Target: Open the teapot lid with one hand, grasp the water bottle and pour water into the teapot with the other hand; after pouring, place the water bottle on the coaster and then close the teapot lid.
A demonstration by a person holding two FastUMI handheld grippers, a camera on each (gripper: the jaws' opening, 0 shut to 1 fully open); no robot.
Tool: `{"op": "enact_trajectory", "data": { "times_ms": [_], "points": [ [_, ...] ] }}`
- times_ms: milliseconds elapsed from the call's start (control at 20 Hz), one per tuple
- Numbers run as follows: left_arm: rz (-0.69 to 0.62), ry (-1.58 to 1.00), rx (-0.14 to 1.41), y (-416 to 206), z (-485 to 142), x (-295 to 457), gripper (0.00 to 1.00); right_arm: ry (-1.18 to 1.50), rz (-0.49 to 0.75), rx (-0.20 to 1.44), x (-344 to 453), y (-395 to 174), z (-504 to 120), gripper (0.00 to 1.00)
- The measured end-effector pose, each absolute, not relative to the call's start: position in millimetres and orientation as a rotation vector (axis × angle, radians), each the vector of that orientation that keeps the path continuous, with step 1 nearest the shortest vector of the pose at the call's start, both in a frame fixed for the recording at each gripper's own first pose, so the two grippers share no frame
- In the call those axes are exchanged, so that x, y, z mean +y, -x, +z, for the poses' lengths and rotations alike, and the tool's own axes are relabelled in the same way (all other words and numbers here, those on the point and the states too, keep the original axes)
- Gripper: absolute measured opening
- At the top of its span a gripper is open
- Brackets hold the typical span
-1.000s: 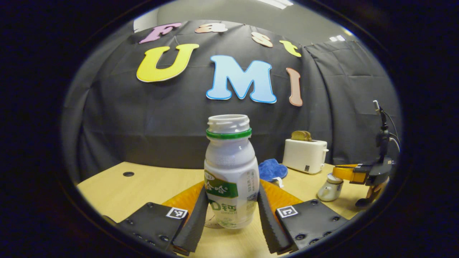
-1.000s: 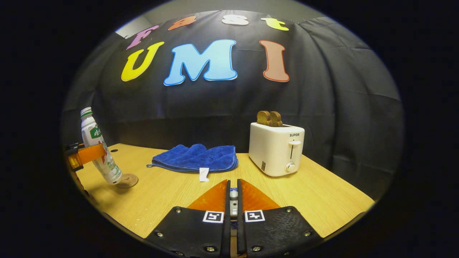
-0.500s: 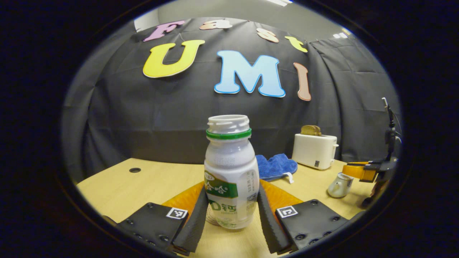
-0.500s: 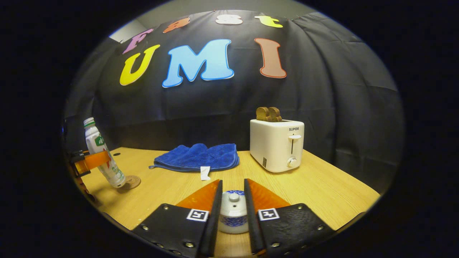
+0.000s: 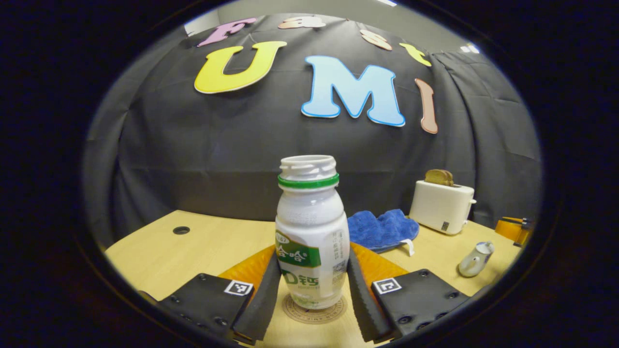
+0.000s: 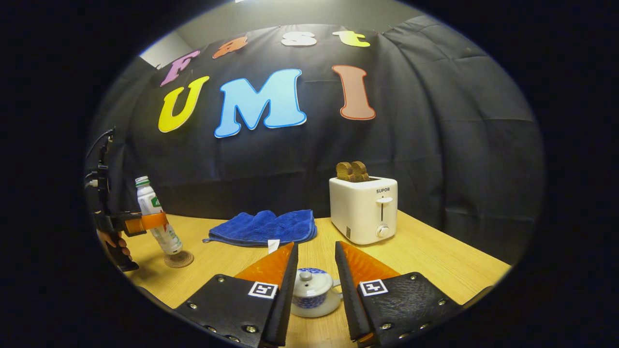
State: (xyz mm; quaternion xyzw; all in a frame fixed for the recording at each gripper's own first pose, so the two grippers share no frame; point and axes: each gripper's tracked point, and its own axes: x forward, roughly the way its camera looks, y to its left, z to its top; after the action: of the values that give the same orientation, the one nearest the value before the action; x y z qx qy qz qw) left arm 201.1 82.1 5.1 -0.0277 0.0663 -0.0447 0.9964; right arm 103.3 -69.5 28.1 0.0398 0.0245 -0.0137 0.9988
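Observation:
A white, uncapped water bottle [image 5: 312,232] with a green neck ring stands between the fingers of my left gripper [image 5: 313,258], which is shut on its lower body. Its base sits just over the round cork coaster [image 5: 314,309]. In the right gripper view the bottle [image 6: 157,220] leans slightly, its base at the coaster [image 6: 179,259], with the left gripper [image 6: 154,221] and a hand behind it. The small white teapot [image 6: 312,292] with blue pattern has its lid on and sits between the spread fingers of my open right gripper [image 6: 315,247], untouched. The teapot [image 5: 476,259] also shows far right in the left gripper view.
A blue cloth [image 6: 263,227] lies at the back of the wooden table [image 6: 435,261]. To its right stands a white toaster [image 6: 362,208] with toast in it. A cable hole [image 5: 181,230] is at the table's back left.
My right gripper opened, left the lid on the teapot and drew back. My left gripper carried the bottle over onto the coaster.

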Motion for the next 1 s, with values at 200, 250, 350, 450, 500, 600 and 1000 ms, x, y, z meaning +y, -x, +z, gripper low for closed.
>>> {"op": "enact_trajectory", "data": {
  "times_ms": [200, 250, 350, 450, 500, 600, 1000],
  "points": [
    [-0.101, 0.064, 0.163, -201.0, -8.4, 77.2, 0.75, -0.096, -0.024, 0.047, -69.3, -103.0, 28.7, 0.47],
    [-0.108, 0.065, 0.164, -202.1, -8.5, 77.6, 0.75, -0.096, -0.024, 0.048, -69.3, -103.2, 28.5, 0.47],
    [-0.112, 0.069, 0.177, -197.4, -10.5, 76.7, 0.75, -0.093, -0.023, 0.049, -68.5, -102.8, 28.5, 0.47],
    [-0.114, 0.068, 0.172, -195.8, -9.0, 77.4, 0.71, -0.091, -0.021, 0.052, -67.3, -103.0, 27.5, 0.47],
    [-0.114, 0.062, 0.179, -193.7, -10.8, 77.3, 0.70, -0.090, -0.019, 0.054, -66.8, -103.4, 26.5, 0.47],
    [-0.116, 0.047, 0.187, -193.6, -11.4, 76.4, 0.76, -0.086, -0.015, 0.057, -65.5, -103.8, 25.7, 0.47],
    [-0.105, -0.059, 0.187, -197.7, -22.3, 68.8, 1.00, -0.087, -0.008, 0.067, -64.1, -104.8, 22.8, 0.47]
  ]
}}
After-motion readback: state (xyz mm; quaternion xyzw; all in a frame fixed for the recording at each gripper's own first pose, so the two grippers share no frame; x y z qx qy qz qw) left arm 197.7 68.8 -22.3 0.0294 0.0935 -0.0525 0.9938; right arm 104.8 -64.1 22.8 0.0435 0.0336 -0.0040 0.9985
